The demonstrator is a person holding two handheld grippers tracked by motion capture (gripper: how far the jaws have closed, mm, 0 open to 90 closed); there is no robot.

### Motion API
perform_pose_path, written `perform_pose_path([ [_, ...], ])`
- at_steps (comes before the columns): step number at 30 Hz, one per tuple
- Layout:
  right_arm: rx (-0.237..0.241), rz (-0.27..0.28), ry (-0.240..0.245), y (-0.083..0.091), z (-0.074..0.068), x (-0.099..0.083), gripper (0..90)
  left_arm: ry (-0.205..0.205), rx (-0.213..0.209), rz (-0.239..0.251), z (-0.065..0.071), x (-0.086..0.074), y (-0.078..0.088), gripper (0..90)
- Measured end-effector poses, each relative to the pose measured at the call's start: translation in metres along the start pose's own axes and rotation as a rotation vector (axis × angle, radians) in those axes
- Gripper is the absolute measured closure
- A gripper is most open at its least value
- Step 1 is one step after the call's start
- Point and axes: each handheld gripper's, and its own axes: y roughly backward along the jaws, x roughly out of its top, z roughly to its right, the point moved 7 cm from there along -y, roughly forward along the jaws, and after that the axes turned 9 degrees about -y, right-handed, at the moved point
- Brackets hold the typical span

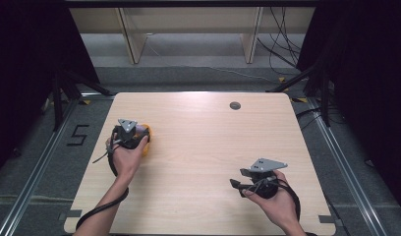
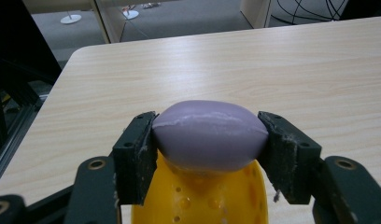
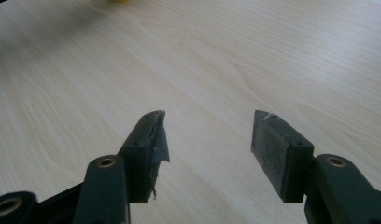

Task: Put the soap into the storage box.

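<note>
Both pads of left gripper [image 2: 208,140] clamp purple soap [image 2: 208,135] over yellow dish [image 2: 202,198]

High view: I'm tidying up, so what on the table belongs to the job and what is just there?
In the job:
- purple soap, gripped by the left claw
- yellow dish beneath it

Just there:
- right claw, open over bare table
- round grey hole cap

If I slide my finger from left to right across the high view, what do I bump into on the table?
Left gripper squeezing the purple soap over the yellow dish → bare wooden table → round grey plug → right gripper, jaws apart and holding nothing.
</note>
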Motion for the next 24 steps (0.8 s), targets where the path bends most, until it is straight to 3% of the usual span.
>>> perform_pose_path([
  [9,0.004,0.002,-0.010,-0.001,-0.002,-0.001,44.7,-0.010,-0.009,-0.055,0.001,-0.009,0.006,39.1],
  [10,0.002,0.003,0.007,-0.001,-0.001,0.000,44.6,-0.010,-0.011,-0.060,0.001,-0.010,0.006,39.0],
  [12,0.004,-0.002,-0.026,-0.001,-0.003,-0.001,44.6,-0.016,-0.014,-0.071,0.001,-0.013,0.007,39.1],
  [14,0.007,0.001,0.019,-0.001,0.000,0.000,44.5,-0.017,-0.011,-0.080,0.002,-0.015,0.008,39.1],
  [19,0.001,0.006,0.005,-0.001,0.000,0.000,44.4,-0.058,-0.020,-0.131,0.002,-0.020,0.009,38.8],
  [24,-0.004,-0.005,0.004,0.000,0.001,-0.001,44.2,-0.071,-0.047,-0.118,0.004,-0.015,0.016,36.0],
])
